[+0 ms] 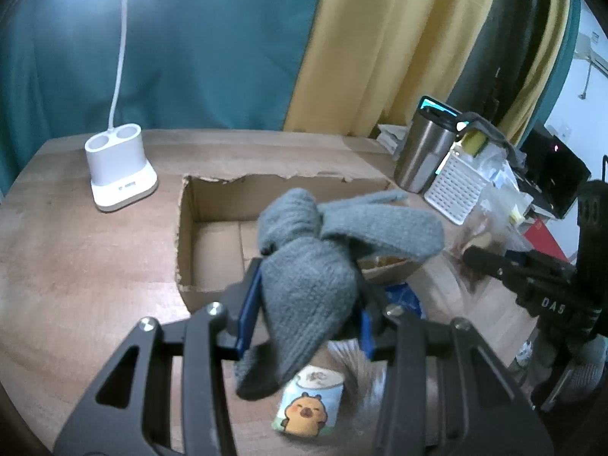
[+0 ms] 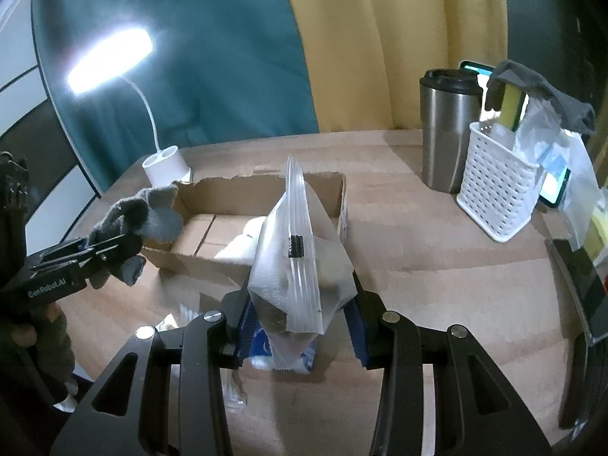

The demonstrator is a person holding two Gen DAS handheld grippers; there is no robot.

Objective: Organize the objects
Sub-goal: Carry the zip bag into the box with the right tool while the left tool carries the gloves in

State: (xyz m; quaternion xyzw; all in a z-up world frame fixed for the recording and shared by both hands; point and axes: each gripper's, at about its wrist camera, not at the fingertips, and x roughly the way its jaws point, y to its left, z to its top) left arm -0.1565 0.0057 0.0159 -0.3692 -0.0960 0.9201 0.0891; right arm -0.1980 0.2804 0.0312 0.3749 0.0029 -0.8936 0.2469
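Left gripper (image 1: 304,323) of mine clamps a grey knitted glove (image 1: 315,266), held above the near edge of the open cardboard box (image 1: 212,235) on the table (image 1: 76,266). On the right, my gripper (image 2: 300,323) pinches a translucent zip bag (image 2: 300,266) upright just before that box. "GenRobot.AI" reads on my left gripper's side; "DAS" shows on the right one.
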